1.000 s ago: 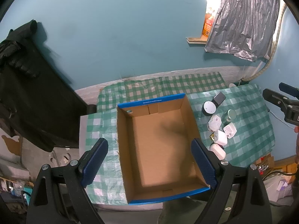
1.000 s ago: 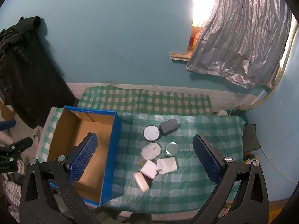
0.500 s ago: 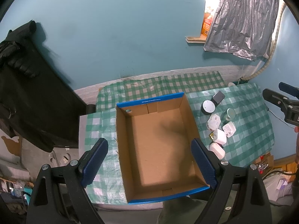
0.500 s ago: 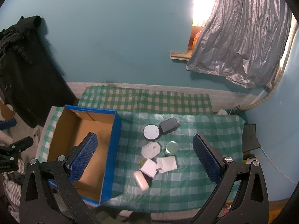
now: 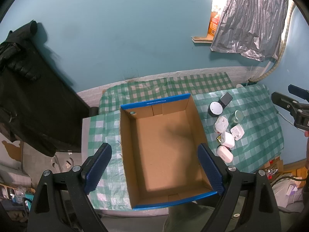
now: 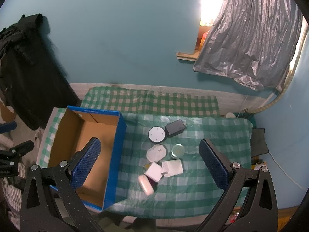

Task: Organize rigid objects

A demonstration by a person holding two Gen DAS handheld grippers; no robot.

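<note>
An empty blue-rimmed cardboard box point(image 5: 154, 102) sits on the green checked table; it also shows in the right wrist view point(image 6: 119, 139). Right of it lie several small rigid objects: a round black-and-white puck point(image 6: 156, 134), a dark grey block point(image 6: 174, 128), an octagonal white piece point(image 6: 156, 152), a round glass lid point(image 6: 177, 150), a white square case point(image 6: 172, 167), a white cube point(image 6: 154, 171) and a pinkish oval case point(image 6: 145, 184). My left gripper point(image 5: 154, 166) is open and empty, high above the box. My right gripper point(image 6: 148, 164) is open and empty, high above the objects.
A black jacket point(image 5: 23, 89) hangs on the left wall. A crinkled silver sheet point(image 6: 249, 44) covers a window ledge at the upper right. The checked tablecloth point(image 6: 202, 189) hangs over the near table edge. Clutter lies on the floor at both sides.
Both views have shifted only slightly; the grippers stay open and hover. Nothing on the table has moved.
</note>
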